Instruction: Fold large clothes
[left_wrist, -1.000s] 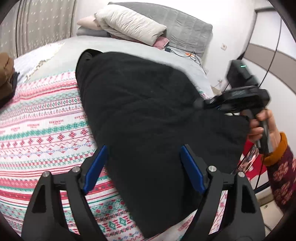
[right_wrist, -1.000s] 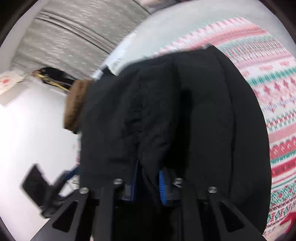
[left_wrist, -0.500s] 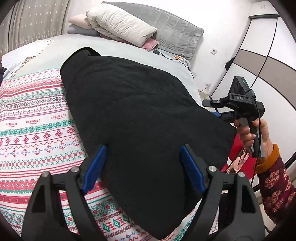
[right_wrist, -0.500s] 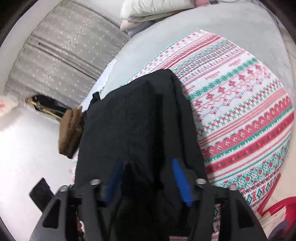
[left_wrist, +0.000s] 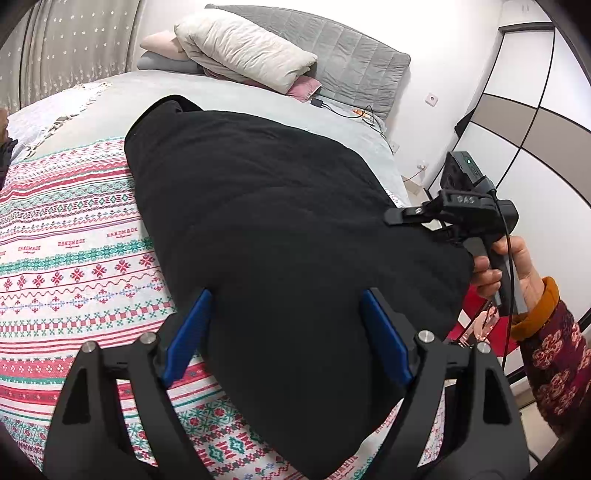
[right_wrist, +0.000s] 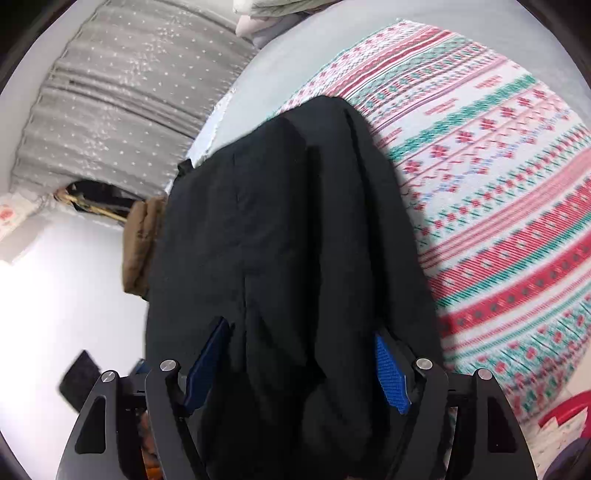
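A large black garment (left_wrist: 280, 236) lies folded lengthwise across the patterned bedspread (left_wrist: 74, 258), from near the pillows to the bed's near edge. My left gripper (left_wrist: 284, 314) is open and empty, its blue pads on either side of the garment's near end, above it. My right gripper (right_wrist: 299, 354) is open; the garment (right_wrist: 280, 236) runs between its blue pads, held by neither. In the left wrist view the right gripper's body (left_wrist: 469, 210) sits at the garment's right corner, its fingertips hidden.
Pillows (left_wrist: 240, 55) and a grey headboard (left_wrist: 351, 62) stand at the bed's far end, with a charger cable (left_wrist: 354, 110) nearby. A brown garment (right_wrist: 142, 247) lies beyond the black one. A red item (right_wrist: 565, 410) sits off the bed edge. A wardrobe (left_wrist: 535, 140) stands at the right.
My right gripper, shut on the garment a second ago, has opened wide and let it go. The garment now lies flatter on the bed. My left gripper stayed open.
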